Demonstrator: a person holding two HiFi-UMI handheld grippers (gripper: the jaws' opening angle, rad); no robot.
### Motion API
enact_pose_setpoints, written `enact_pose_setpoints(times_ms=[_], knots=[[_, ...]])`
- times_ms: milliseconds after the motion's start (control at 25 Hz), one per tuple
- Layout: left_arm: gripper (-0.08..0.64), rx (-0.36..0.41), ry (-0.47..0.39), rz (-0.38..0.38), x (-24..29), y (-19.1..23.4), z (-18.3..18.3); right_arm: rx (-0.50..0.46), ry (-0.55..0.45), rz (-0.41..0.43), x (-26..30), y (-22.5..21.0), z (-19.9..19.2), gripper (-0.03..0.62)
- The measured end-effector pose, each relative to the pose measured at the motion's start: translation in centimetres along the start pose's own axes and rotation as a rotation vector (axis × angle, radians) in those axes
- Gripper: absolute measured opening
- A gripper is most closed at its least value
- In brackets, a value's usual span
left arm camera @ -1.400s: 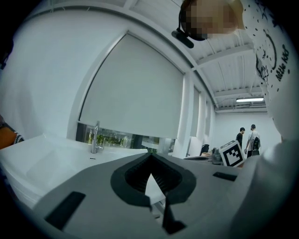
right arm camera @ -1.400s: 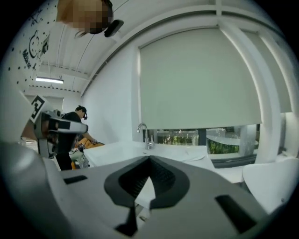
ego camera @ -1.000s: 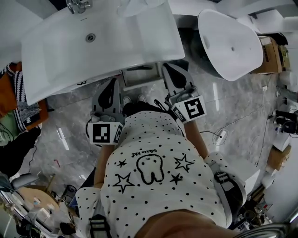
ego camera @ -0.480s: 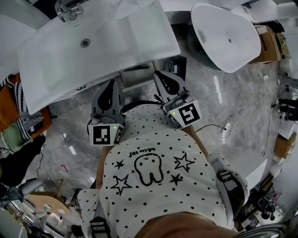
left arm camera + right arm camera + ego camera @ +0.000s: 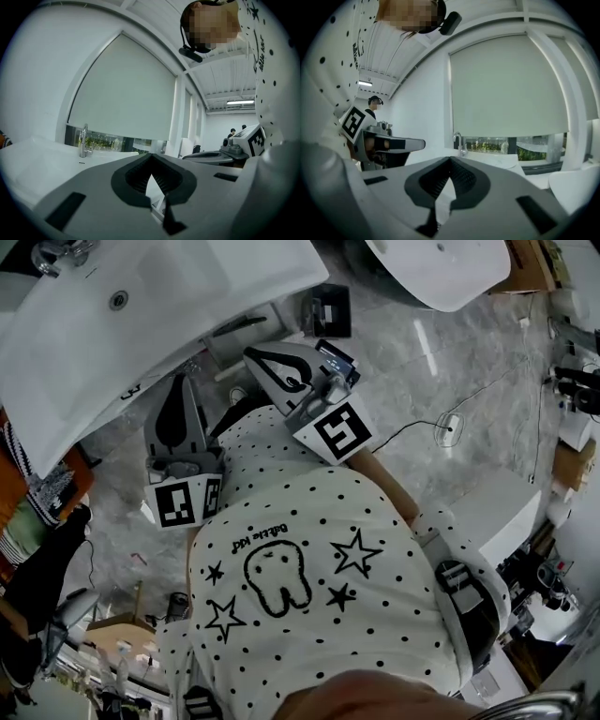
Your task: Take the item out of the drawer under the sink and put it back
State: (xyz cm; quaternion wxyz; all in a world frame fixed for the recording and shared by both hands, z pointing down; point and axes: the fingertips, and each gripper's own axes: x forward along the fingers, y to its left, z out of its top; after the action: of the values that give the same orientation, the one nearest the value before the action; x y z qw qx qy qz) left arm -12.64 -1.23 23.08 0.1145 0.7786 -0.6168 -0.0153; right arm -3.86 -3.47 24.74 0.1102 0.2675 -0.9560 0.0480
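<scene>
White sink w/ tap fills the top left of head view; L gripper is near its front rim, jaws closed tip to tip on nothing. Btwn the two grippers a drawer front shows under the sink edge, but the item can't be made out in any view. R gripper lies just beside that front, jaws also pressed together & empty, w/ a second white basin well apart at top right
</scene>
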Motion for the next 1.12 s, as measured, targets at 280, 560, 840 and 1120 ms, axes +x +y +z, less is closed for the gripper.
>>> enact_pose_setpoints(times_ms=[280, 560, 840, 1120], knots=[[-0.005, -0.002, 0.025, -0.032, -0.4, -0.7, -0.1, -0.035, 0.034, 0.073, 1.0, 2.2, 0.0, 0.012], [-0.005, -0.012, 0.024, -0.021, -0.3, -0.9, -0.1, -0.032, 0.025, 0.09, 0.5, 2.2, 0.1, 0.012], [-0.005, -0.028, 0.029, -0.012, -0.5, -1.4, -0.3, -0.029, 0.029, 0.092, -0.2, 2.1, -0.1, 0.012], [-0.005, -0.048, 0.034, 0.008, -0.5, -1.3, -0.7, -0.015, 0.033, 0.091, -0.6, 1.8, -0.4, 0.012]])
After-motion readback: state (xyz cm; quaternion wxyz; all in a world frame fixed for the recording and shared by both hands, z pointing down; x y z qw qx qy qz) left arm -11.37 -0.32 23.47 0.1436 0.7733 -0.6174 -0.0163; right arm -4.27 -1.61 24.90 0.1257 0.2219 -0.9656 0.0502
